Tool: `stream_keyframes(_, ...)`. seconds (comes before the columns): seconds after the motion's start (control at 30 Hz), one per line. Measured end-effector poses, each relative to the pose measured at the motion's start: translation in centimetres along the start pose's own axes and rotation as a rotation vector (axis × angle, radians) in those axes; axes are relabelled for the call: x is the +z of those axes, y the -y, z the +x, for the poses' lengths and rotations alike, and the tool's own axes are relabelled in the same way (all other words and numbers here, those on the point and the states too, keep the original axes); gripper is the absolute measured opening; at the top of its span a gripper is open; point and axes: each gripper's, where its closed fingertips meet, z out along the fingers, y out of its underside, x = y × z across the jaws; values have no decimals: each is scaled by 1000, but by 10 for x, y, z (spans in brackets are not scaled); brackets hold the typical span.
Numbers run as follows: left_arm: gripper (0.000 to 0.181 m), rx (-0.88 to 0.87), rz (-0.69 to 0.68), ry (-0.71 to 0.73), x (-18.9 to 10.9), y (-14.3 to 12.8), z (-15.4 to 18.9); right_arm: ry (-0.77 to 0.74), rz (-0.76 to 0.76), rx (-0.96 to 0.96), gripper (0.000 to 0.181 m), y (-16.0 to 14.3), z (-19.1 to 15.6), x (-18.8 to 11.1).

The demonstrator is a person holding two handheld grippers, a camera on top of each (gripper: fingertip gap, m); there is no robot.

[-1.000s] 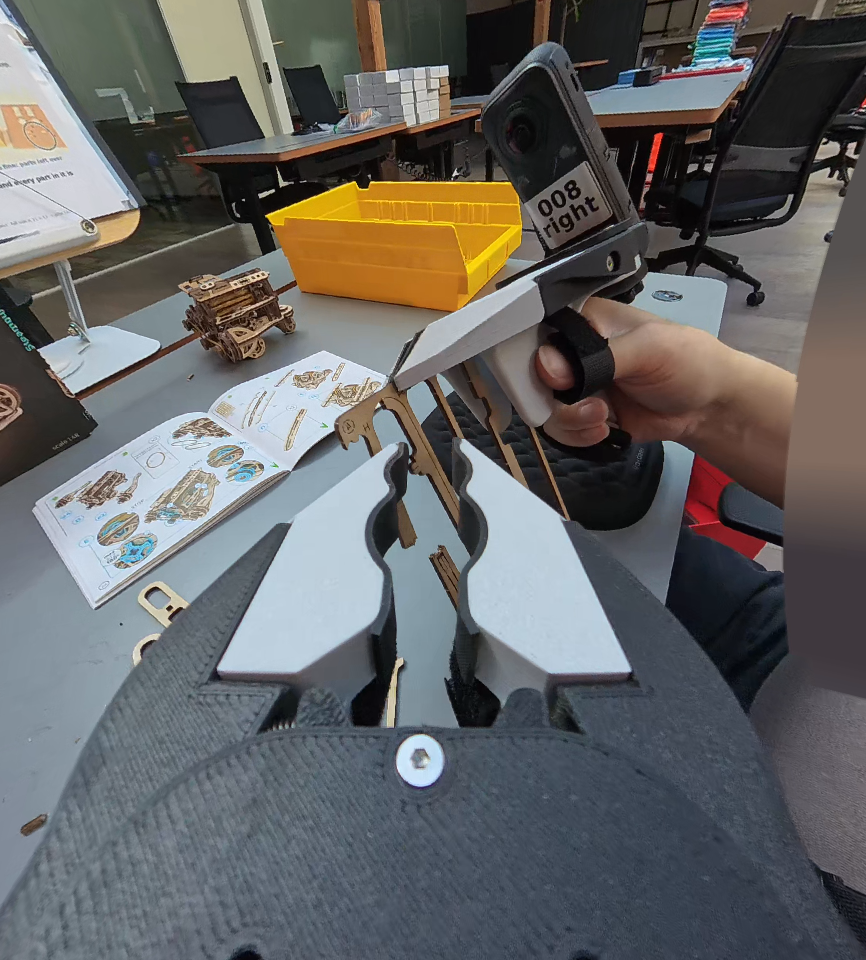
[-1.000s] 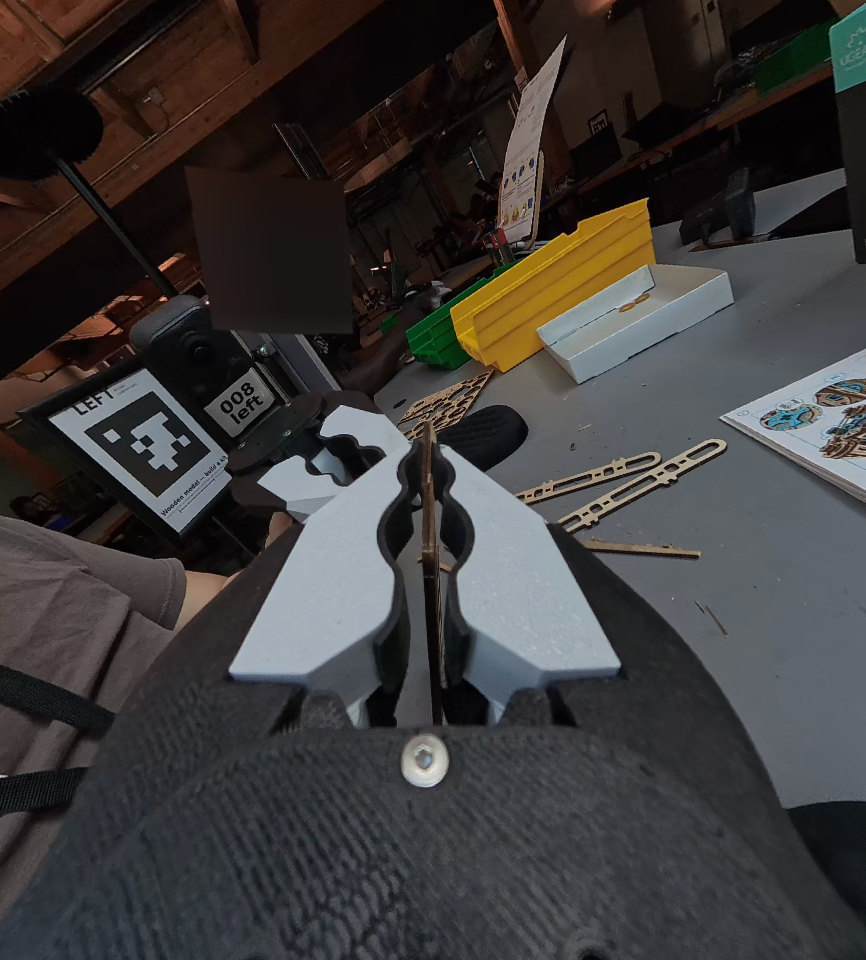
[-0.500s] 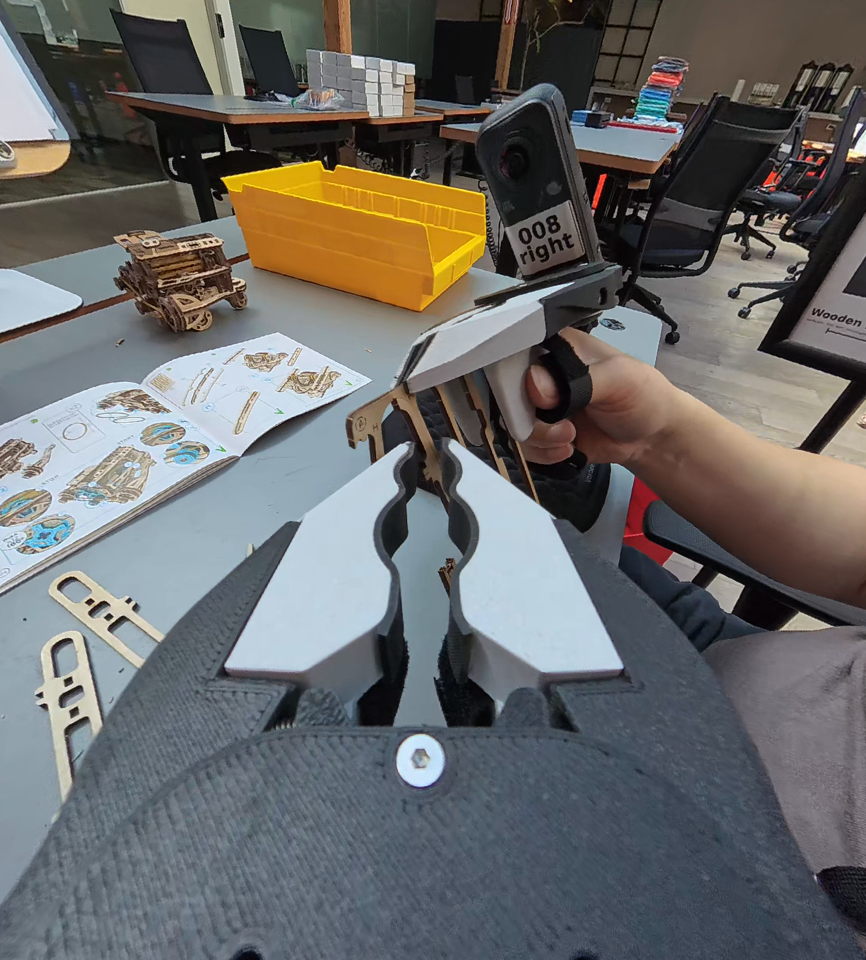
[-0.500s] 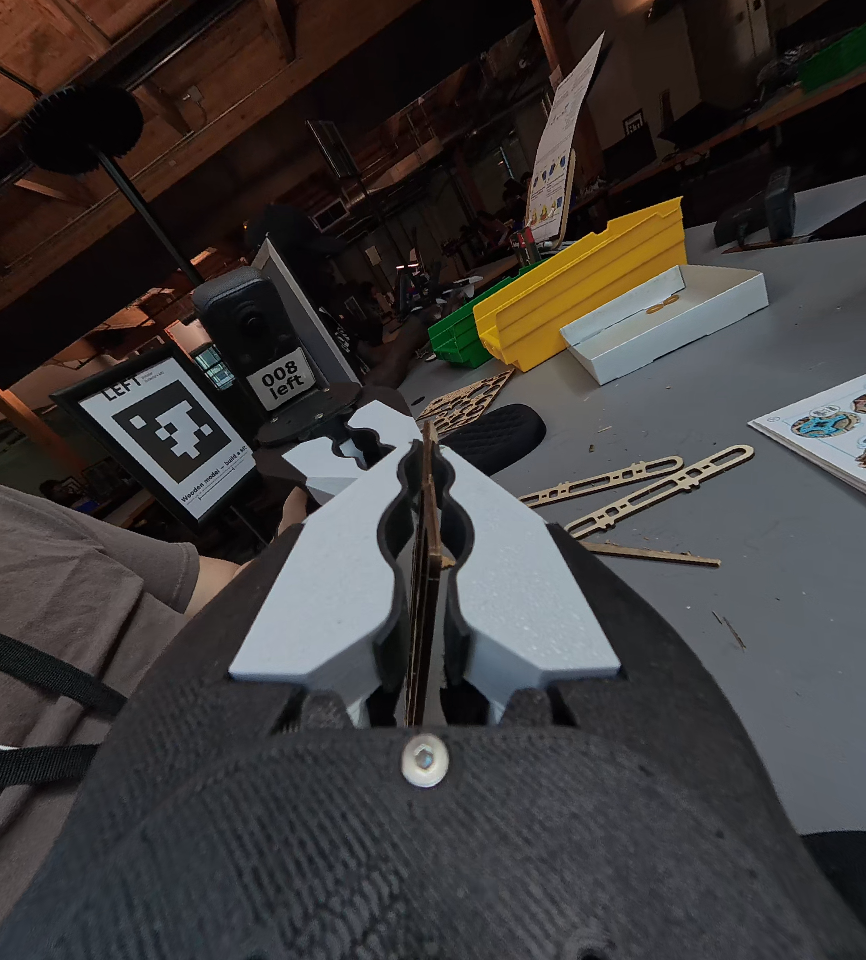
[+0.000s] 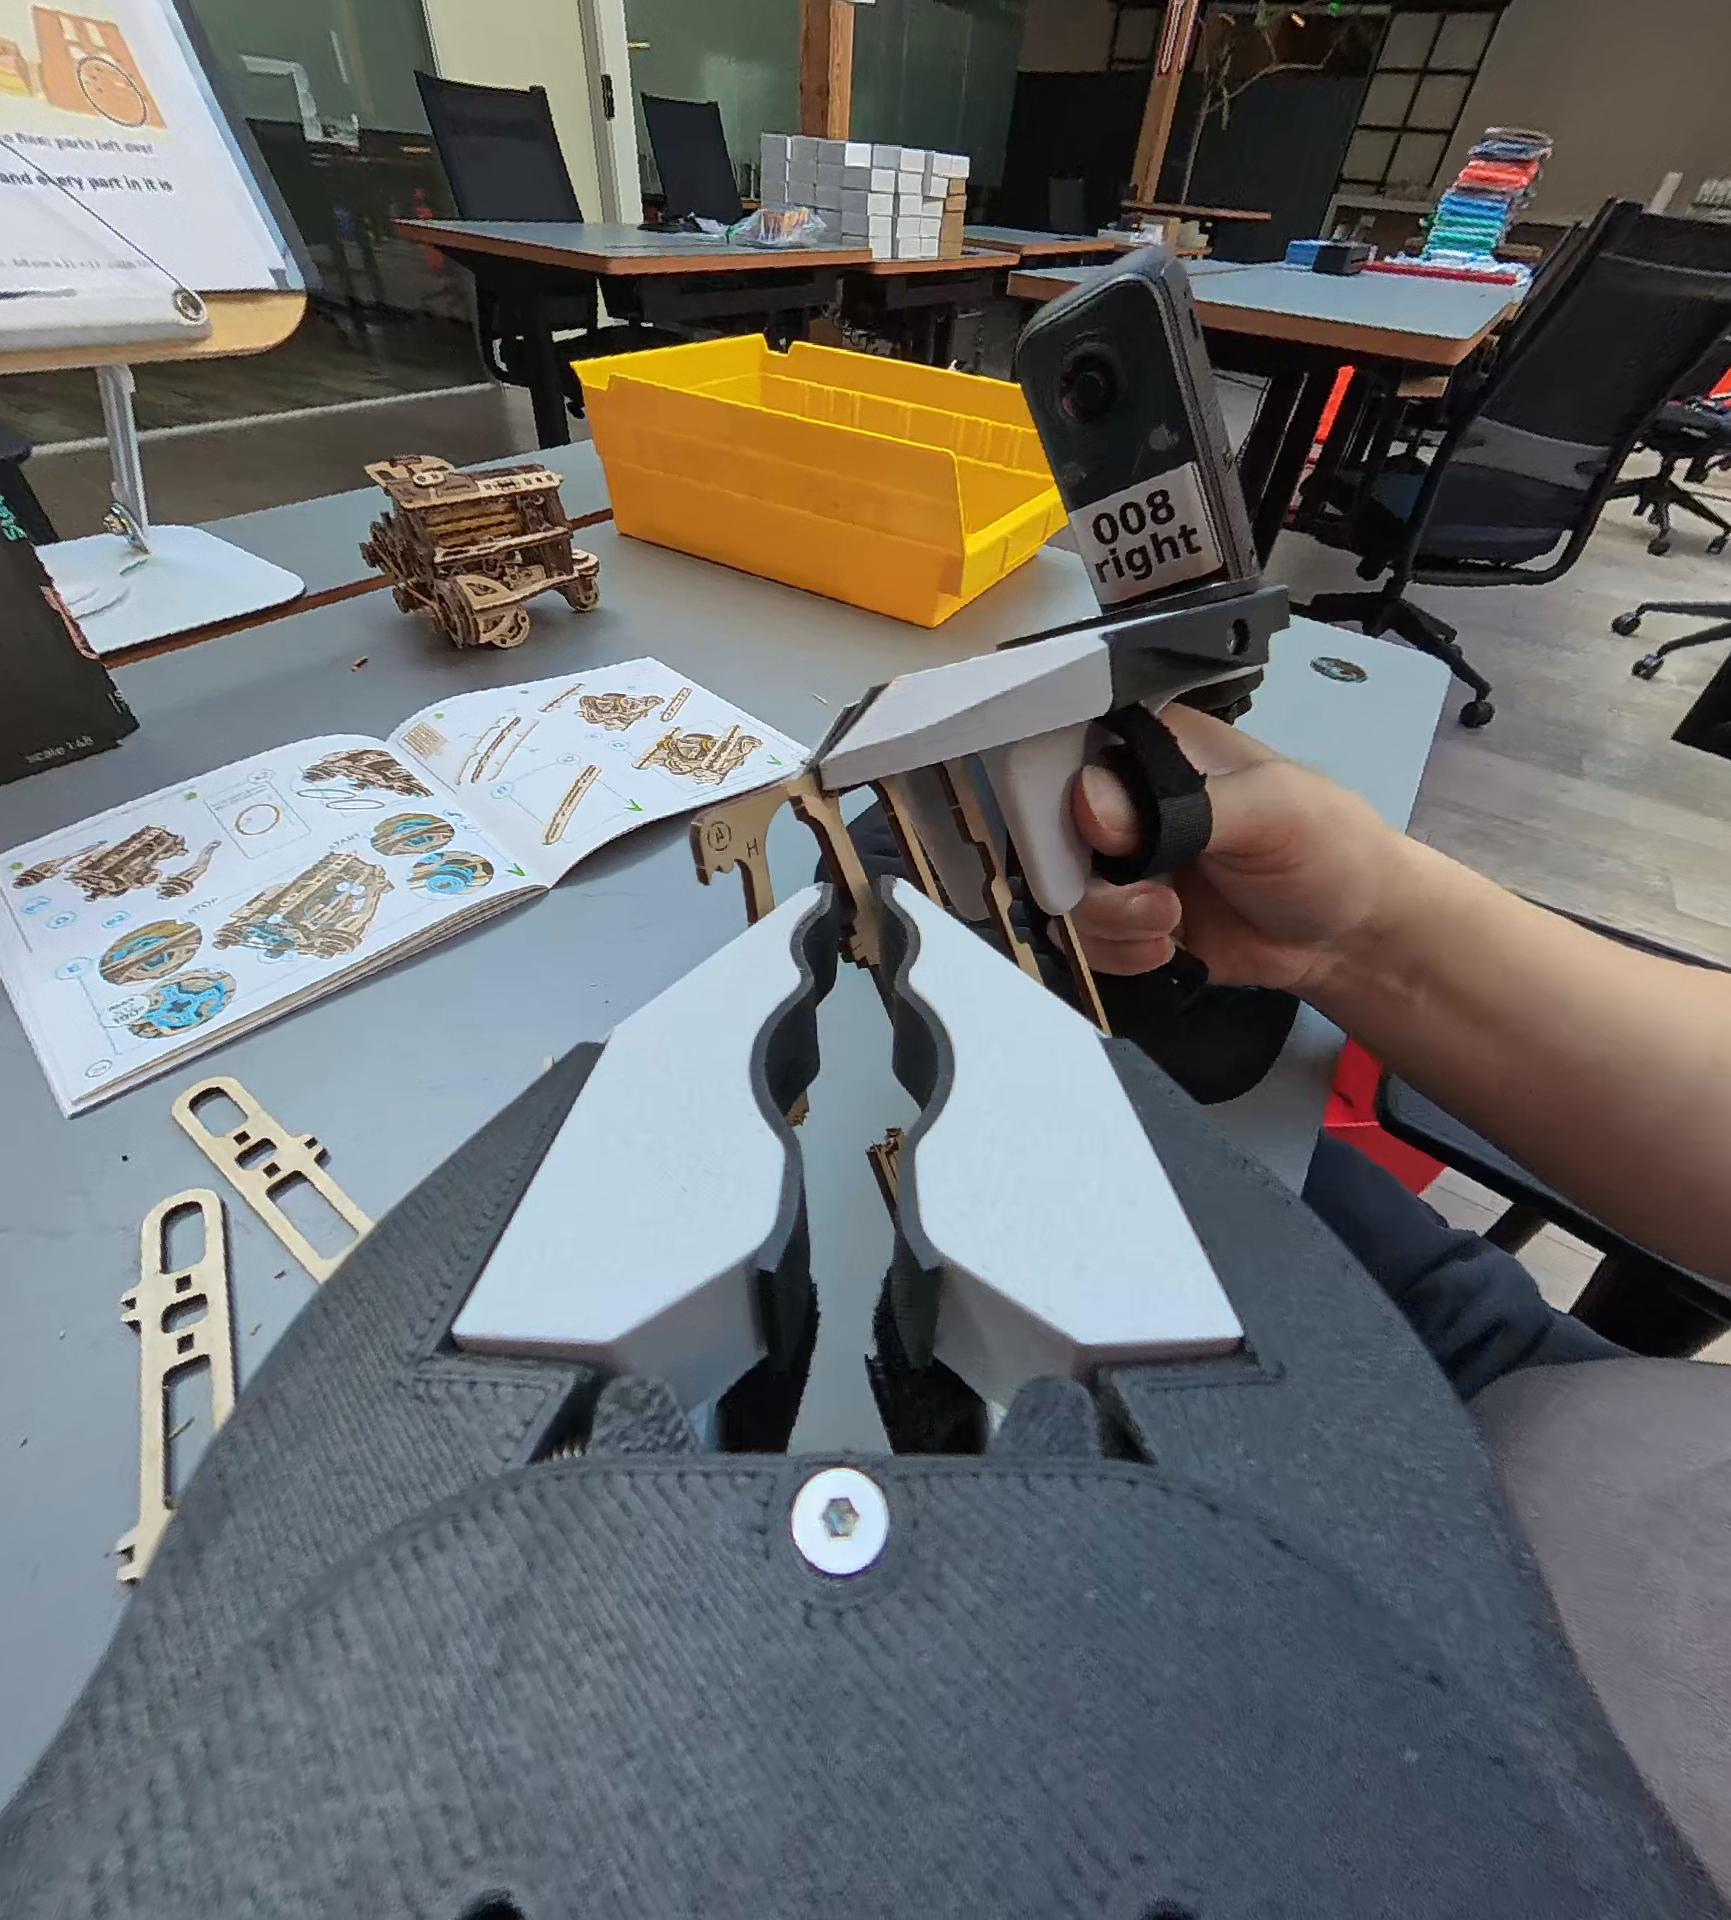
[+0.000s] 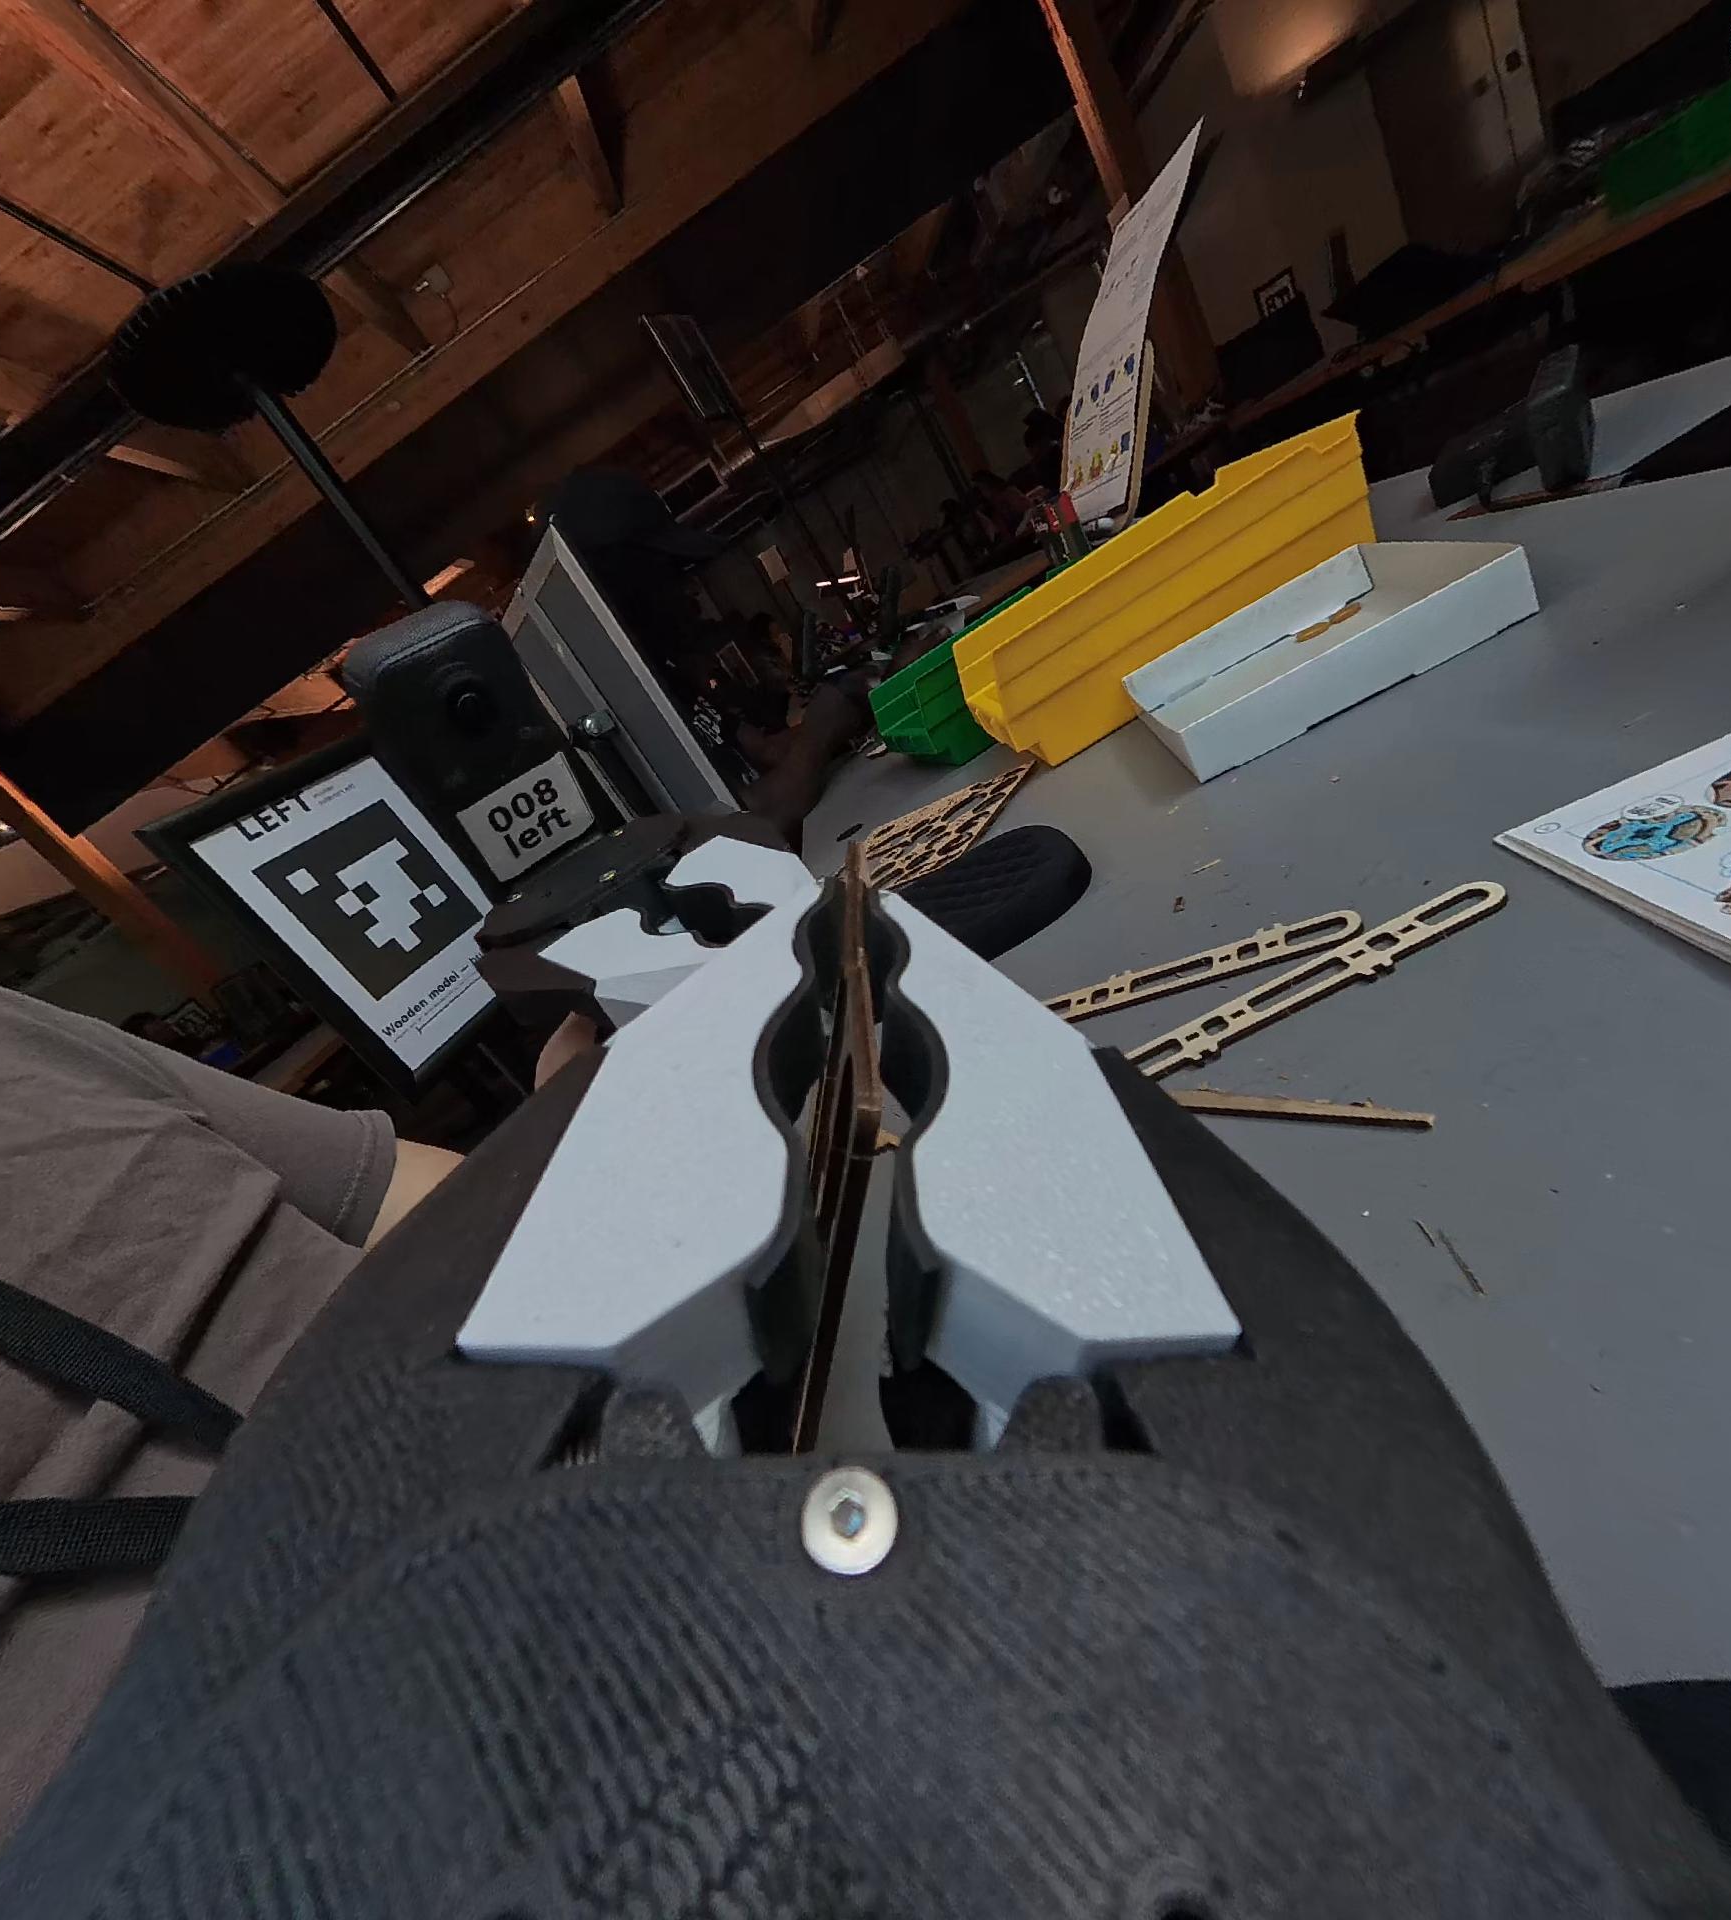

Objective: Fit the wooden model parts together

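In the right wrist view, my right gripper [image 6: 850, 894] is shut on a flat wooden frame part [image 6: 845, 1039], seen edge-on between its pads. In the left wrist view, that gripper [image 5: 819, 764] is held in a hand above the table, and the frame part [image 5: 736, 842] hangs below it with several thin struts. My left gripper [image 5: 853, 904] has its fingers close together, with one strut of that part between the tips. The left gripper also shows in the right wrist view [image 6: 736, 914], right beside the right one's tips.
An open instruction booklet [image 5: 321, 862], a finished wooden model vehicle [image 5: 476, 551] and a yellow bin [image 5: 819, 468] sit on the grey table. Two loose wooden strips [image 5: 258, 1164] lie near me. A white tray [image 6: 1339, 665], a black pad [image 6: 986, 894] and a cut-out wooden sheet [image 6: 944, 821] are farther off. My two grippers' fingertips are within a few centimetres of each other.
The left gripper's fingers have narrowed onto a strut of the frame part. Both grippers have shifted slightly while the right gripper kept its hold.
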Motion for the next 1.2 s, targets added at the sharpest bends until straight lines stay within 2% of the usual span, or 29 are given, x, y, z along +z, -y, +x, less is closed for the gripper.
stream_keyframes(0.13,3,-74,3,-38,1,0,-1,-7,8,-7,0,0,1,-1)
stream_keyframes(0.3,3,-42,-6,36,1,-4,-5,-49,-22,-5,0,-4,9,1)
stream_keyframes(0.5,4,-88,17,52,1,-4,-7,-57,-27,11,0,-4,11,3)
stream_keyframes(0.87,3,-197,76,7,-1,-4,-9,-51,-8,16,0,-4,10,3)
stream_keyframes(1.03,3,-75,53,124,0,-9,-13,-83,-20,24,0,-9,18,5)
stream_keyframes(1.2,3,-42,31,155,0,-12,-15,-105,-44,28,0,-12,21,6)
